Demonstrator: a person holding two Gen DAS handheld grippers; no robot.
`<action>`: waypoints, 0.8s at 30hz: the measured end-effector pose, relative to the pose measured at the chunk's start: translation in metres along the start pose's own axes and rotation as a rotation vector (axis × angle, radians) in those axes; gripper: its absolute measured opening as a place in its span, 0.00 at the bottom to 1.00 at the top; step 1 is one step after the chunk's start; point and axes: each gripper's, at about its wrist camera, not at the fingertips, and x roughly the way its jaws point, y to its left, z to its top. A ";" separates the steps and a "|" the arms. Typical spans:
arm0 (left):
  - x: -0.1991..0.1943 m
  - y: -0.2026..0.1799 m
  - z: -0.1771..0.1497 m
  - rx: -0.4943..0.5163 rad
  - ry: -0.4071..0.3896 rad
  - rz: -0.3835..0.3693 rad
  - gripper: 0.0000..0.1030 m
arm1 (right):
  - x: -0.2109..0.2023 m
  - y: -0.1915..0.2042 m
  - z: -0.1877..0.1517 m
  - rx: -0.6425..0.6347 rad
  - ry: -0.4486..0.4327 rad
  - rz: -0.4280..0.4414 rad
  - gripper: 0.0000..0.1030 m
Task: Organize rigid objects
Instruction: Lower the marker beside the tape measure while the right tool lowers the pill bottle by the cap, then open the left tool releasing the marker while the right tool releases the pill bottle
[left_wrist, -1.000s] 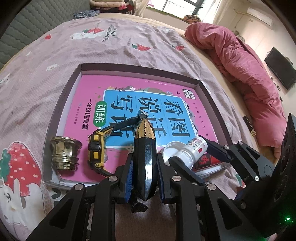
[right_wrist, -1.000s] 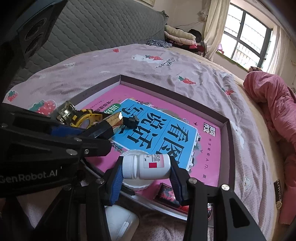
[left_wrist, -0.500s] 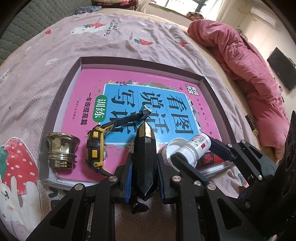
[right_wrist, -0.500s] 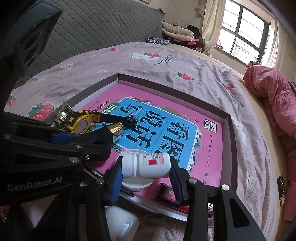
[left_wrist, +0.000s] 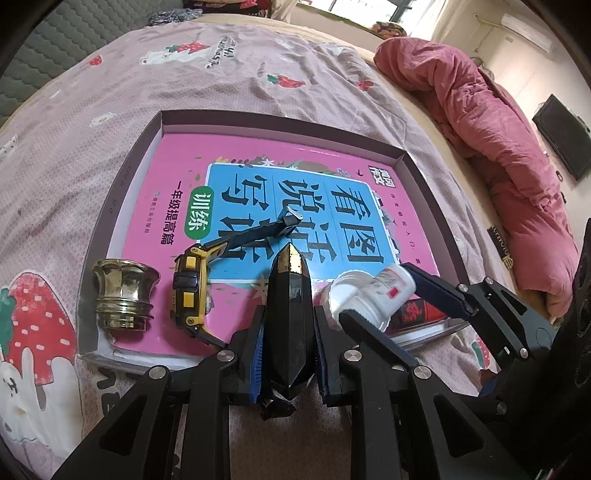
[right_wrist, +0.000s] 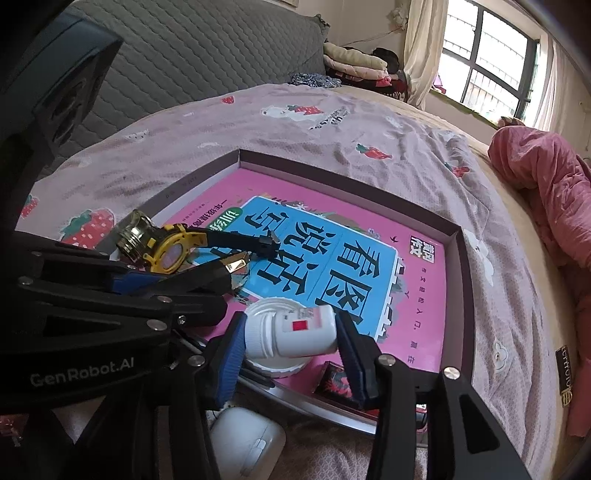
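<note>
A shallow tray (left_wrist: 413, 158) lies on the bed (left_wrist: 184, 81), lined with a pink and blue workbook (left_wrist: 295, 199). Several rigid things already sit inside it along the lower edge of the left wrist view: a brass cup-shaped piece (left_wrist: 123, 291) at lower left, and just to its right a yellow and black watch (left_wrist: 190, 291) with its strap running up toward the centre.

The left gripper (left_wrist: 290, 347) has its fingers clamped on a black faceted bottle with a gold tip (left_wrist: 290, 306), held over the tray's near edge at lower centre and apparently not yet set down.

In the right wrist view, the right gripper (right_wrist: 291, 339) brackets a white pill bottle (right_wrist: 295, 330) lying on its side on a white round lid (right_wrist: 275, 363) at lower centre, inside the tray. Its fingers are opening; the right pad seems clear of the bottle, while contact at the cap side cannot be told. The bottle looks delivered.

A small red and black packet (right_wrist: 334, 380) lies at the tray's near edge. A white case (right_wrist: 247, 443) rests on the bed outside the tray at the bottom of the frame, likely left to move.

The task appears well along: the black bottle remains to be placed, then the white case.
</note>
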 end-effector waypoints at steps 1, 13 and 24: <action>0.000 0.000 0.000 -0.001 0.000 -0.001 0.22 | -0.001 0.000 0.000 0.004 -0.003 -0.001 0.52; -0.003 0.002 0.000 -0.001 0.001 0.003 0.22 | -0.024 -0.015 -0.011 0.085 -0.034 -0.008 0.53; 0.000 0.001 -0.002 -0.010 0.005 0.018 0.22 | -0.035 -0.022 -0.019 0.146 -0.042 0.007 0.53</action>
